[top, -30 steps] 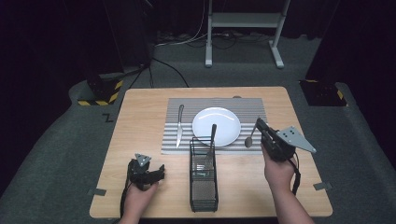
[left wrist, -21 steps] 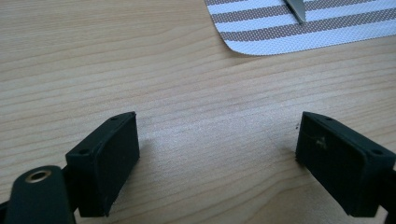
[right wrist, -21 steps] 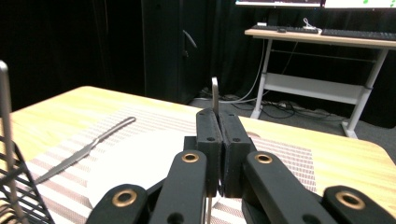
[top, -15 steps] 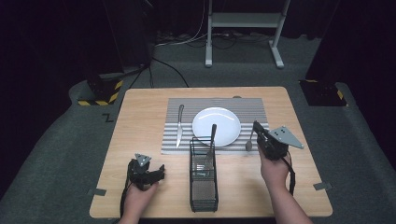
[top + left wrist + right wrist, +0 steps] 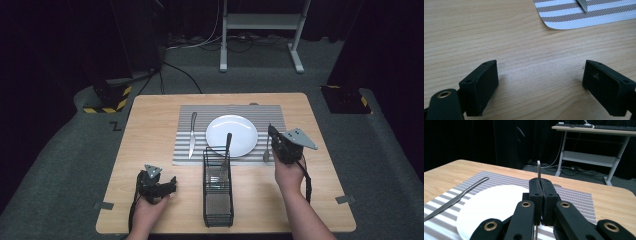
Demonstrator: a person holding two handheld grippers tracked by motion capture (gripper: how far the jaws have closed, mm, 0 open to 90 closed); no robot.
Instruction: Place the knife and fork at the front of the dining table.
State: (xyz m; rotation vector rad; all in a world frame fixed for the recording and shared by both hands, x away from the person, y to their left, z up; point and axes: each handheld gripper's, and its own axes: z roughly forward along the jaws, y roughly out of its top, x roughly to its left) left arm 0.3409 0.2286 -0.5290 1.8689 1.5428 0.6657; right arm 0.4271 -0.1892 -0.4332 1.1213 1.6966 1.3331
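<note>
So the right gripper is clamped tight on a metal utensil, probably a spoon. Its handle pokes up above the jaws, and it's just right of the white plate over the striped placemat. The left gripper sits low on the wooden counter near the front left with its jaws spread wide and nothing between them. A knife lies on the mat left of the plate. The black wire caddy stands at the front middle with another utensil in it.
</note>
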